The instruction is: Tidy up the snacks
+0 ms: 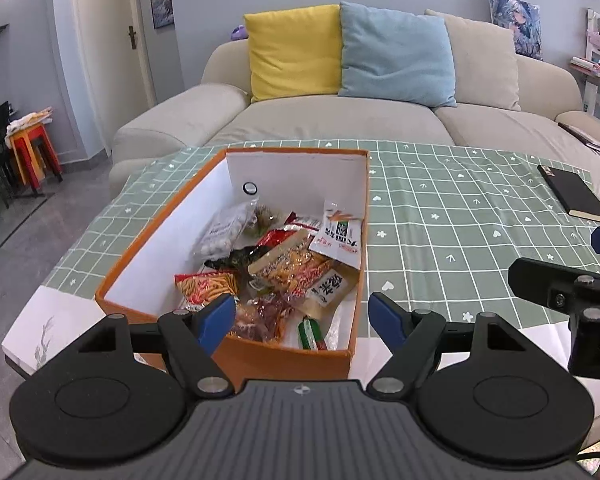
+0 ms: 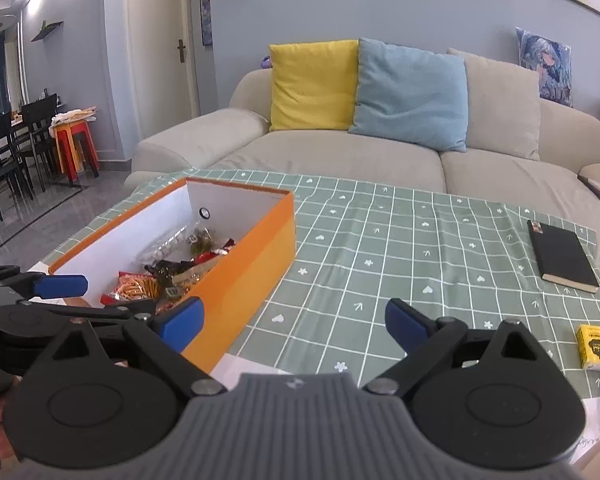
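Orange box on the checked cloth holds most snacks, so left gripper hangs spread and empty over it, while right gripper, likewise spread, faces cloth where a yellow pack lies apart.

— What's on the table's green checked cloth?
— A black notebook.
— Behind?
— A beige sofa with yellow cushion beside blue cushion.
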